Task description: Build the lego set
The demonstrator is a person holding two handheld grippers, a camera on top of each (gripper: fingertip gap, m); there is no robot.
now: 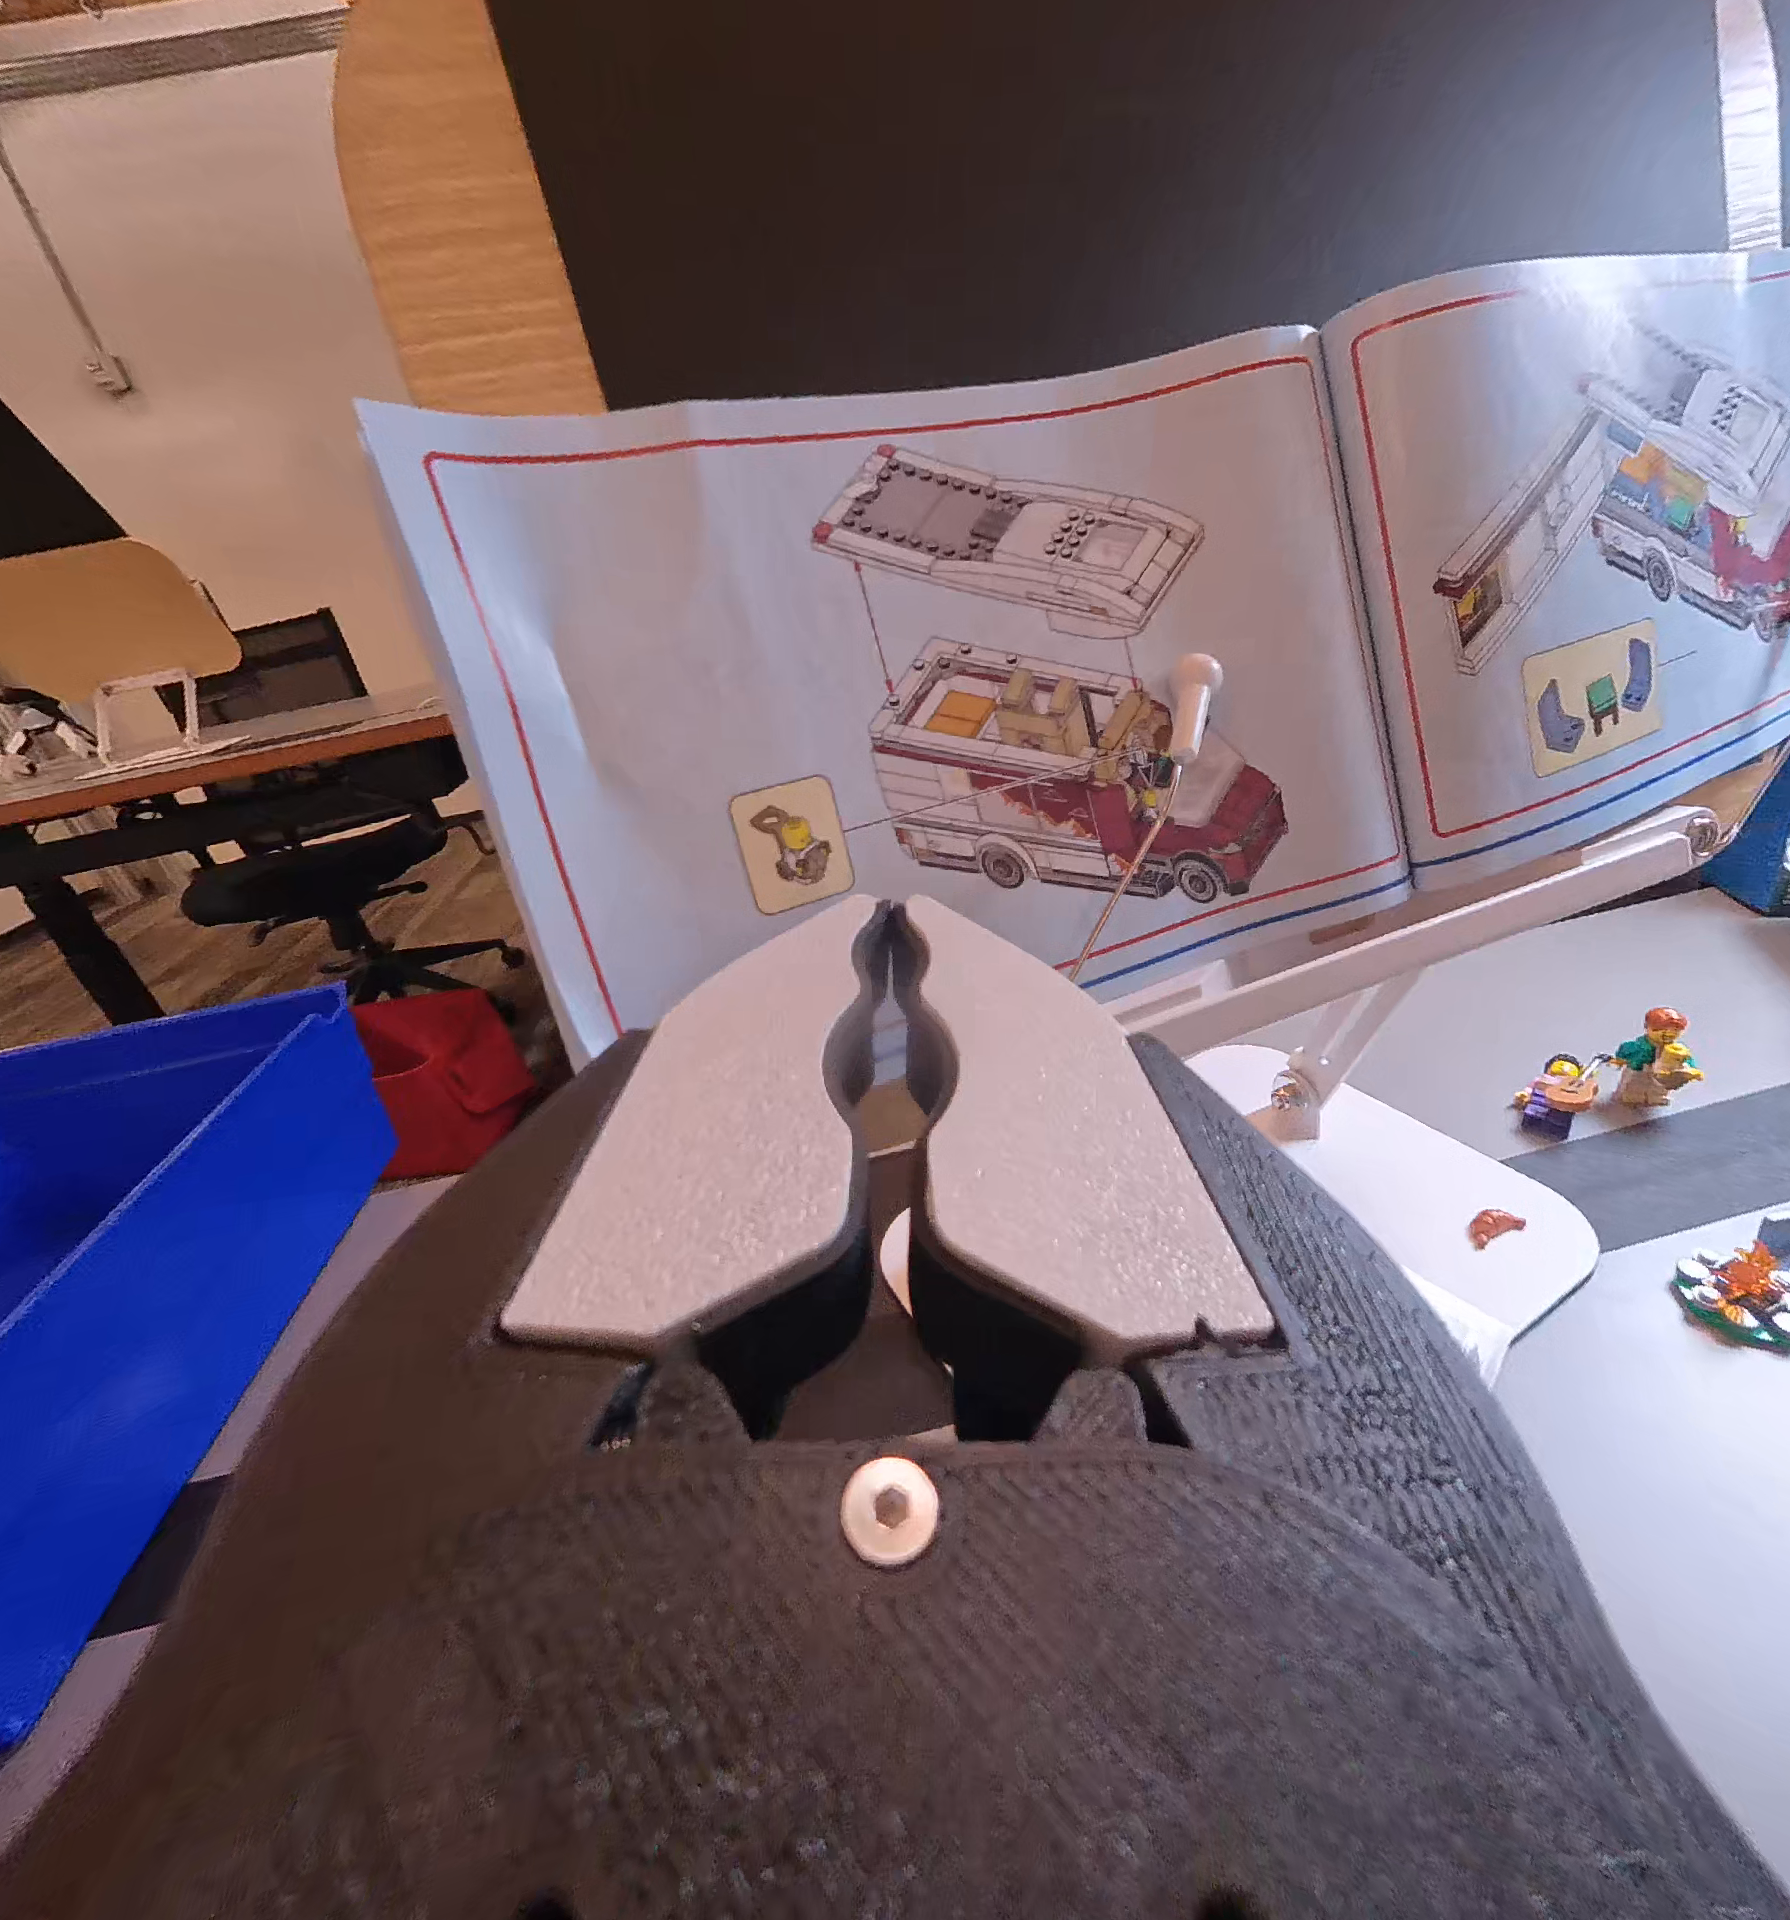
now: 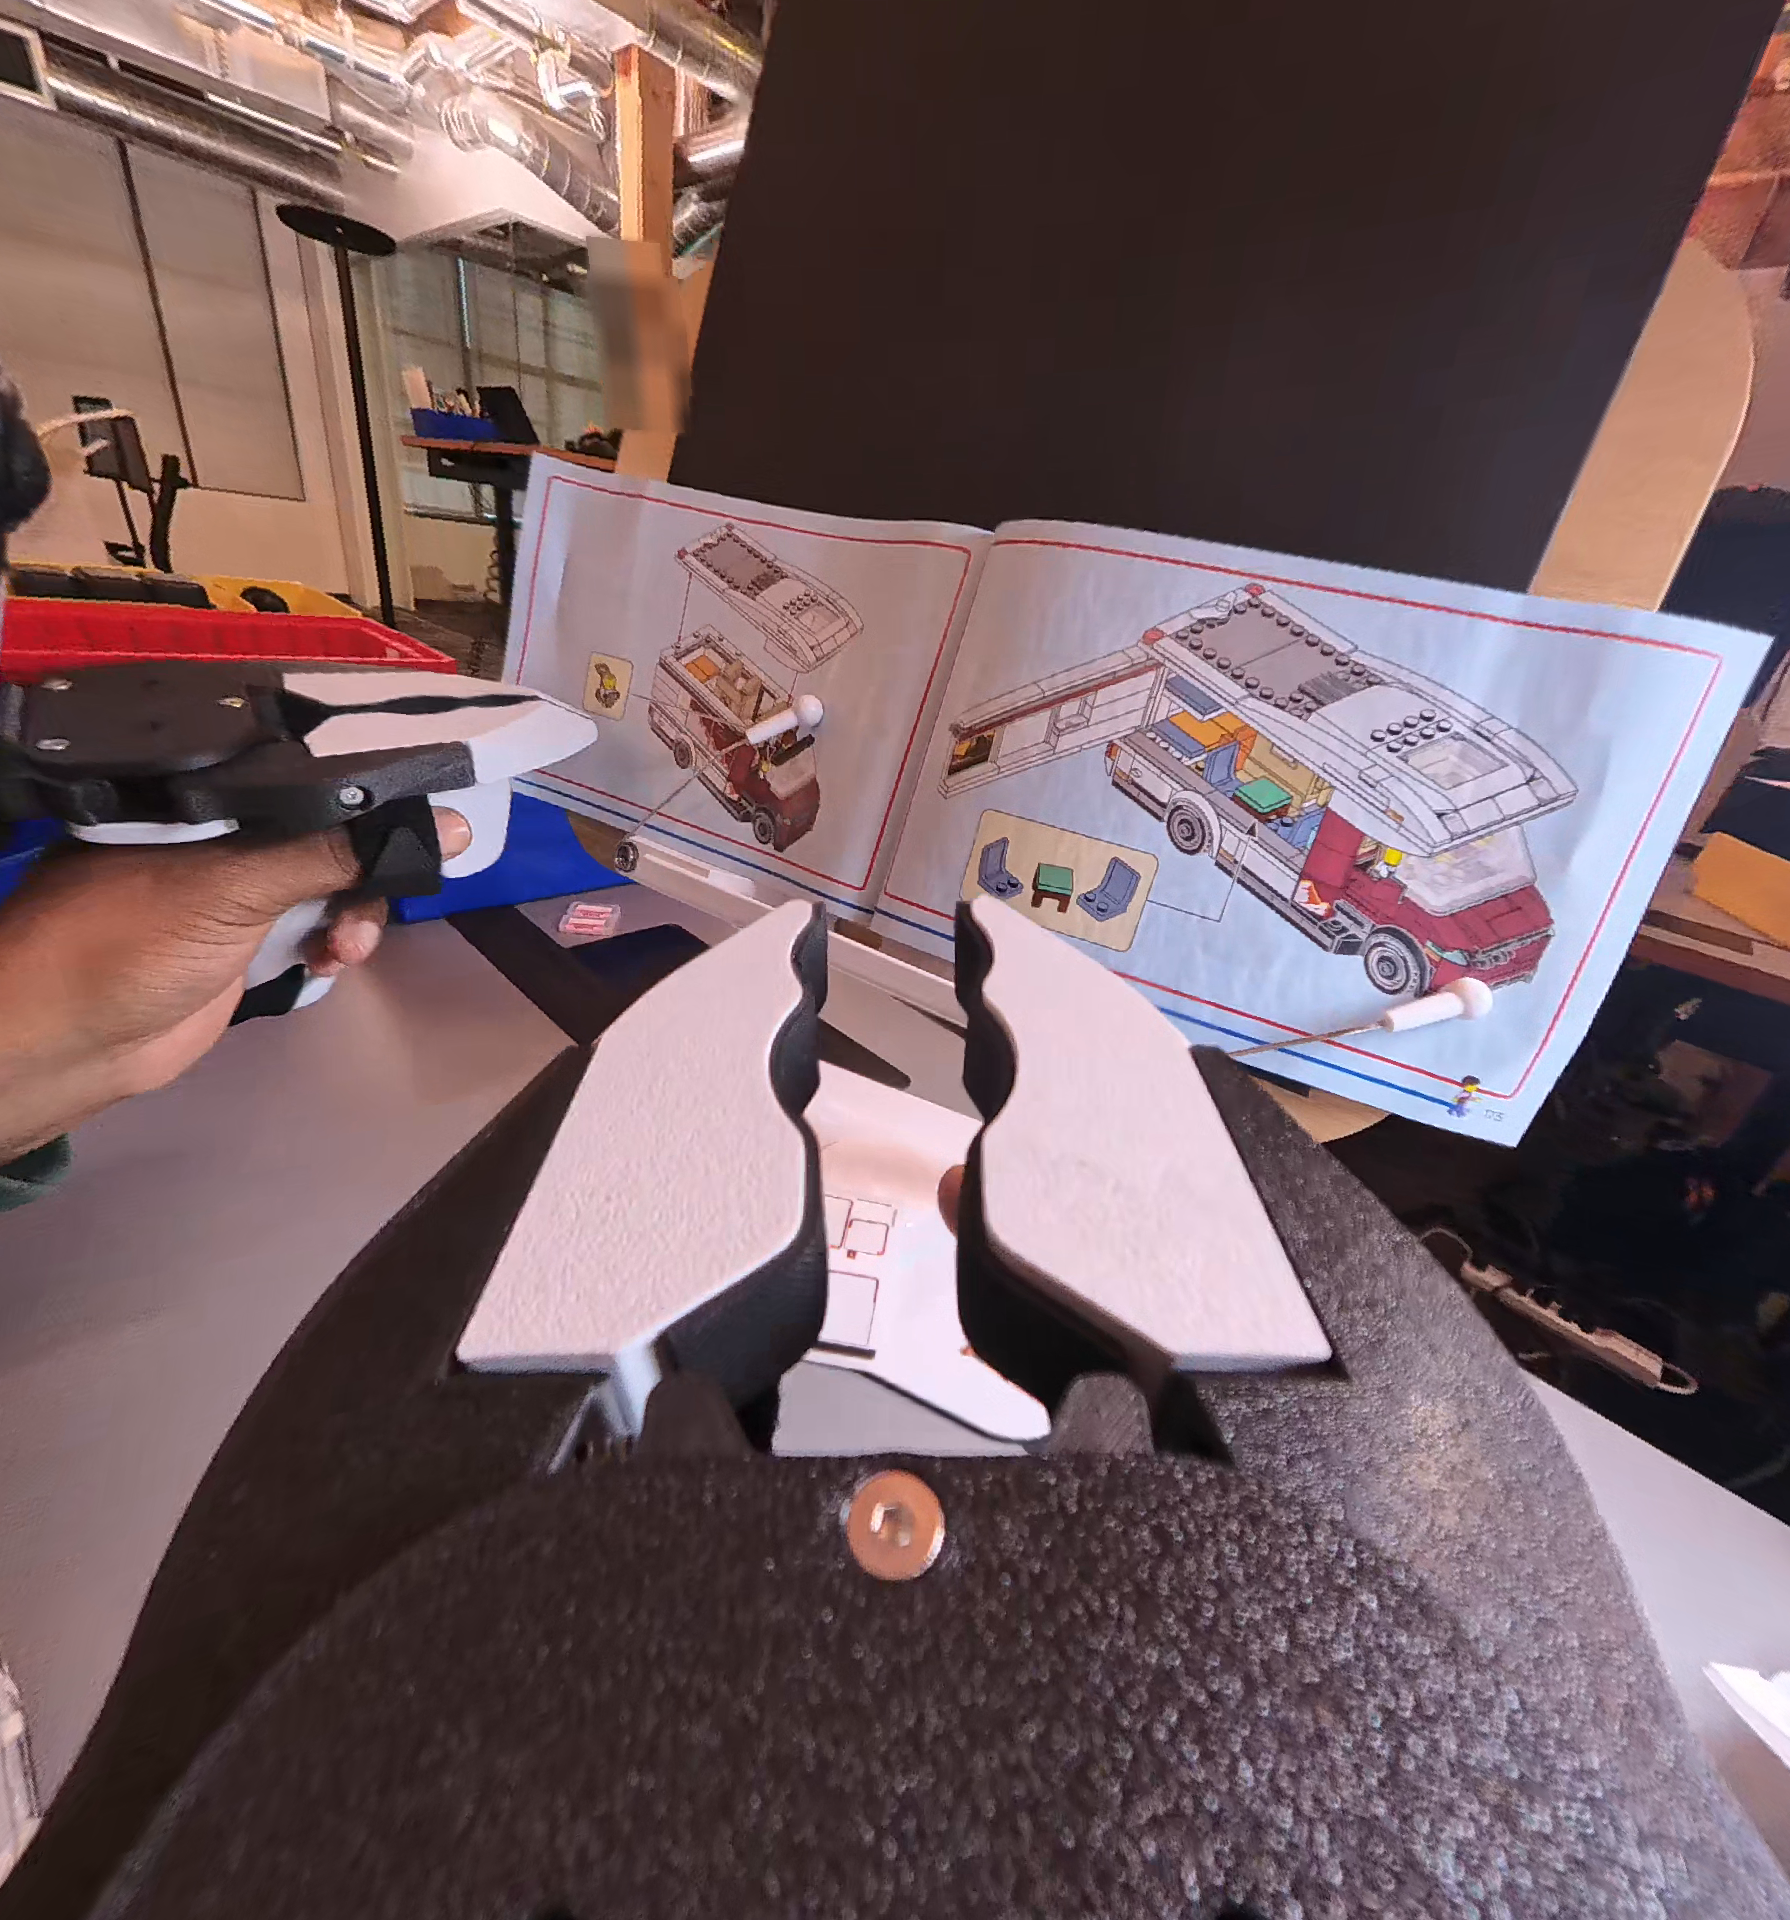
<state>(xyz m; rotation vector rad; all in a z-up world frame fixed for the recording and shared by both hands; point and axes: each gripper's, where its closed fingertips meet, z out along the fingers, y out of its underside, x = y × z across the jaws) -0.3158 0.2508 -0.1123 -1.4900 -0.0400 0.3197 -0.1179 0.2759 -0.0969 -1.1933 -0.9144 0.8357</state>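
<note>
The left gripper (image 1: 891,912), a black textured body with two pale grey wavy-edged fingers, has its jaws closed tip against tip with nothing between them; the right wrist view shows the same gripper (image 2: 548,743) from the side, carried in a person's hand (image 2: 132,935), its fingers drawn together and clear of every object. It hangs in the air just in front of the lower left page of the open building-instruction booklet (image 1: 974,644), a pale blue spread with red and blue border lines and drawings of a red-and-white camper van, without touching the paper. The right gripper (image 2: 891,925), of the same make, stands partly open, a clear gap between its two fingertips, and no object sits in that gap; through it show the white stand (image 2: 901,997) that props the booklet and its flat white base plate (image 2: 901,1299). Two thin wire page holders with white knobs (image 2: 1442,1006) lie across the pages. Left of the left gripper sits a blue plastic bin (image 1: 122,1195), with a red bin (image 1: 444,1070) behind it. On the grey table (image 1: 1649,1507) to the right stand two small toy figures (image 1: 1608,1070), a small brown croissant piece (image 1: 1497,1226) on the base plate, and a toy campfire on a round green plate (image 1: 1758,1294), all well apart from both grippers.
</note>
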